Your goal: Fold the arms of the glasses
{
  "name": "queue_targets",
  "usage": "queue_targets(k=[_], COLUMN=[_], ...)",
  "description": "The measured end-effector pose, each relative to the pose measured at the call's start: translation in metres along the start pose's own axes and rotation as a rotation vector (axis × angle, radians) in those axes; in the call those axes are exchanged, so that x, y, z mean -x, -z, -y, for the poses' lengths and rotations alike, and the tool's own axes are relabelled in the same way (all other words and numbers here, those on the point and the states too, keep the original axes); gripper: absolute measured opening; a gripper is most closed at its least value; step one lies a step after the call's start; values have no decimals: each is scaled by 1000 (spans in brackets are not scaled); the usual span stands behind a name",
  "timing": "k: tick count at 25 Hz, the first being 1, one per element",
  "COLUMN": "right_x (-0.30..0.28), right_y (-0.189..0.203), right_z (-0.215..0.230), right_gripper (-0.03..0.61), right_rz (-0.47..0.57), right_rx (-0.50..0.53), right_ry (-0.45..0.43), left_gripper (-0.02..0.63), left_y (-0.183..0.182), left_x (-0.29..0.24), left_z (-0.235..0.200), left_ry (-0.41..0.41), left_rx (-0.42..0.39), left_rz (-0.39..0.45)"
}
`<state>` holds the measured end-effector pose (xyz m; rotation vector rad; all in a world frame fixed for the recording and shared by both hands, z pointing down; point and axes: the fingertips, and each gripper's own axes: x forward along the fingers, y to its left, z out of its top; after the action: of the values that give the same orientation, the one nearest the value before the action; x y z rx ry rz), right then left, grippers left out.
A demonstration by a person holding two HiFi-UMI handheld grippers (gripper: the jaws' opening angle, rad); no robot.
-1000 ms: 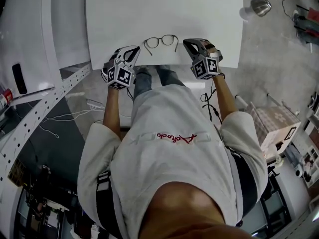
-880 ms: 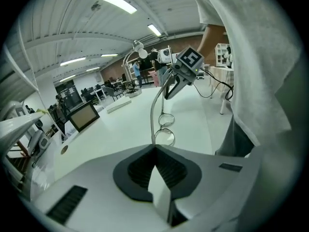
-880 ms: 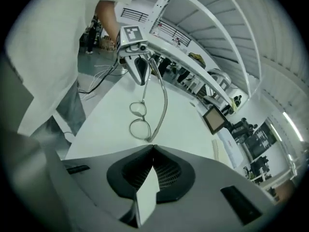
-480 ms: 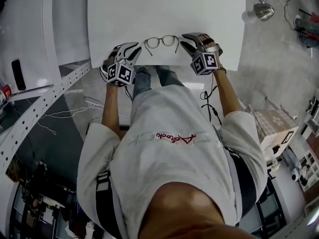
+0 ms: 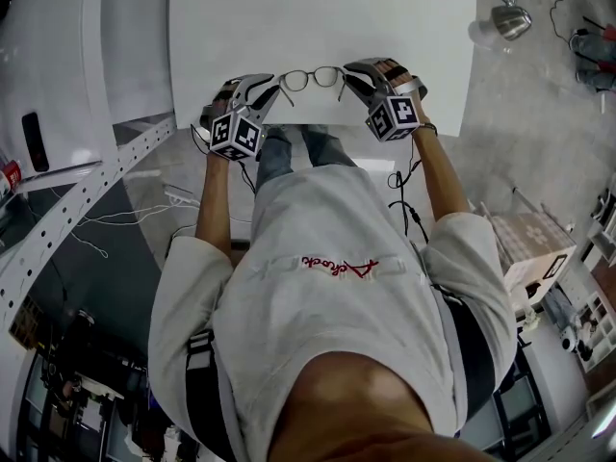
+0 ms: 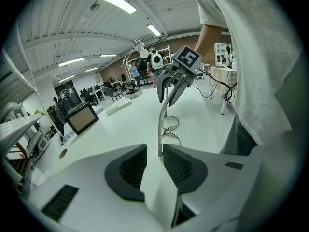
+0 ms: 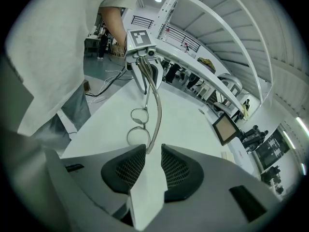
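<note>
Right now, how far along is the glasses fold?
Done: nothing; both arms of the glasses on the table stick out unfolded. In hand: the left gripper, jaws just opened, and right gripper, jaws just closing slightly, each straddle an arm tip, not pinching. Left: fold both arms.

I'm seeing a red script logo [image 5: 339, 267] sitting upside down on my grey shirt [image 5: 318, 345], letters not resolving, nothing else reading as text
</note>
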<state>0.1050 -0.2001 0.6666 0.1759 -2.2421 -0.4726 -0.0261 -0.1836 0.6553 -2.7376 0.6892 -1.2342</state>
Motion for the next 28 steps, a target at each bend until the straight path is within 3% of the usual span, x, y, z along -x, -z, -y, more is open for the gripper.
queue_targets(k=[9, 14, 28], right_x=[-3, -3, -1], right_y=[-2, -4, -3], right_z=[-2, -4, -4], right_gripper=[60, 52, 48], right_rz=[9, 18, 13], right_rx=[33, 32, 16], right_ry=[-14, -25, -44], left_gripper=[111, 55, 51], left_y=[-10, -12, -21], left_x=[-11, -13, -32], left_z=[3, 4, 4], left_ry=[33, 41, 102], left_rx=[-44, -58, -123], left_rz=[4, 0, -16])
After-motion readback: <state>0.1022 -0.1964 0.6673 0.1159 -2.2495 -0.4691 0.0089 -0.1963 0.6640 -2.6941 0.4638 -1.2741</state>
